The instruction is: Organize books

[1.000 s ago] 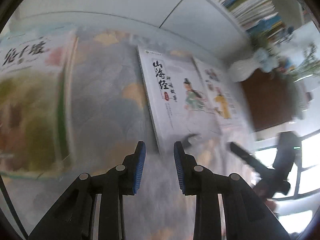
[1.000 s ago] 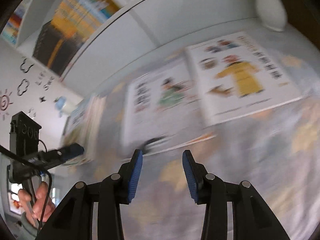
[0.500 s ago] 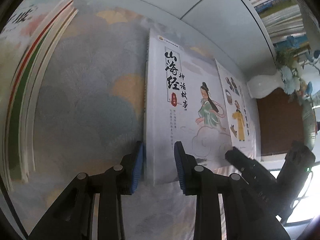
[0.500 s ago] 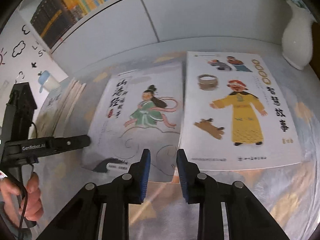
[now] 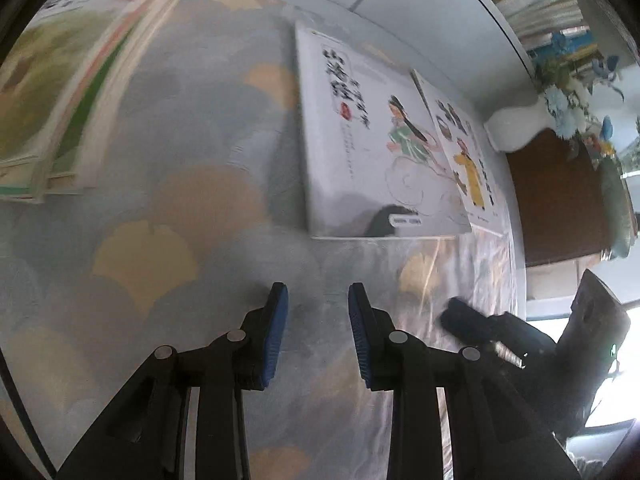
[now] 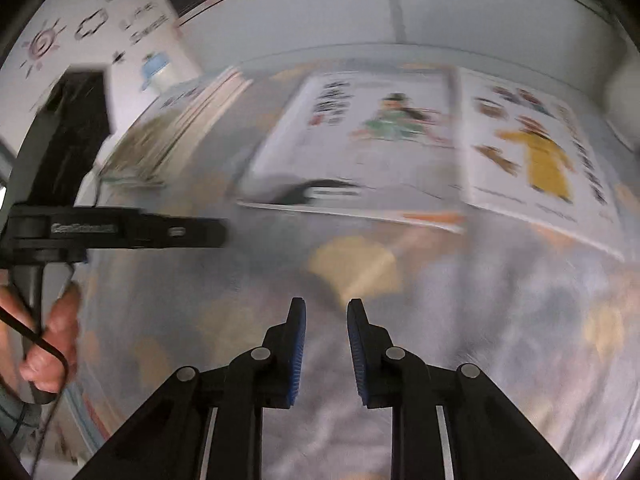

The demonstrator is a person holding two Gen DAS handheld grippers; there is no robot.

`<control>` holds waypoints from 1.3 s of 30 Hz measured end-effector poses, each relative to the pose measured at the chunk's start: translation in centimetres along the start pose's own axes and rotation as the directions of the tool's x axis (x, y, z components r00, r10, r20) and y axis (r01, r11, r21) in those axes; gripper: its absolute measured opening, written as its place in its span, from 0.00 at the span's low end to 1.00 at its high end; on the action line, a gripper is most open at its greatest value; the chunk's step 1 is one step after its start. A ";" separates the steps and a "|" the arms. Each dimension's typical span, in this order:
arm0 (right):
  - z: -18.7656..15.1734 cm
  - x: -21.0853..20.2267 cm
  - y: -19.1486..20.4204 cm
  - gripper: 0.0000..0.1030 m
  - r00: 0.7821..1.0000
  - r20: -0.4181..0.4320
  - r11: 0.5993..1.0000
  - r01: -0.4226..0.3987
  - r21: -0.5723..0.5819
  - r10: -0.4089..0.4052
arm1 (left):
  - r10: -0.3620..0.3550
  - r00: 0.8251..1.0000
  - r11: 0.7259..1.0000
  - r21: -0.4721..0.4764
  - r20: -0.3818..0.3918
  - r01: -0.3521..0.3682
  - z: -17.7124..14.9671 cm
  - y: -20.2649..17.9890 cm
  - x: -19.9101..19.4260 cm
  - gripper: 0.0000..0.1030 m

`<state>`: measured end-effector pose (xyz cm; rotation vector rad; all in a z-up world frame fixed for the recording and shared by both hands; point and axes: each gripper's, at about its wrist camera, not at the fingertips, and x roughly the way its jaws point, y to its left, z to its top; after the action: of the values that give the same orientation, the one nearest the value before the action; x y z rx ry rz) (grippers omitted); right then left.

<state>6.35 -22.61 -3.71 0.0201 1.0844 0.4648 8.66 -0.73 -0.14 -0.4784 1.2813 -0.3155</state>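
Observation:
Two white picture books lie flat side by side on a patterned tablecloth (image 5: 180, 200). One shows a green-robed figure (image 5: 360, 140) (image 6: 360, 136), the other a yellow-robed figure (image 5: 464, 148) (image 6: 532, 152). A stack of books (image 5: 60, 100) (image 6: 172, 132) lies to the left. My left gripper (image 5: 318, 296) hovers over bare cloth short of the green-figure book's near edge, its jaws a little apart and empty. My right gripper (image 6: 326, 308) hangs over the cloth in front of both books, jaws closing to a narrow slit with nothing between them. Both views are motion-blurred.
A white vase (image 5: 516, 128) with flowers stands past the yellow-figure book, beside a dark brown surface (image 5: 560, 200). A white cabinet front and shelved books (image 5: 532, 0) run along the back. A person's hand (image 6: 52, 340) holds the left gripper's handle.
Both grippers have drawn back from the books' near edges to bare cloth. The right jaws have narrowed. The left jaws keep the same gap.

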 end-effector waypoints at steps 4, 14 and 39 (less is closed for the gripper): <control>1.6 -1.7 -3.7 0.20 0.997 0.068 0.993 0.025 0.119 -0.034 | -0.008 1.000 1.000 -0.027 0.025 0.009 1.6 0.1 -0.6 0.26; 13.4 1.2 -6.0 0.20 0.996 0.080 0.992 0.035 0.118 -0.044 | 0.027 0.997 0.996 -0.088 0.076 -0.020 7.0 0.6 1.3 0.26; 21.1 9.1 -10.4 0.27 0.996 0.045 0.956 0.066 0.288 -0.082 | -0.059 0.996 0.994 -0.083 0.069 0.065 11.2 1.6 3.7 0.26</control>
<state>31.49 -24.19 -3.81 0.2461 1.0859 0.2356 20.42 0.68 -1.71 -0.5973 1.2201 -0.2956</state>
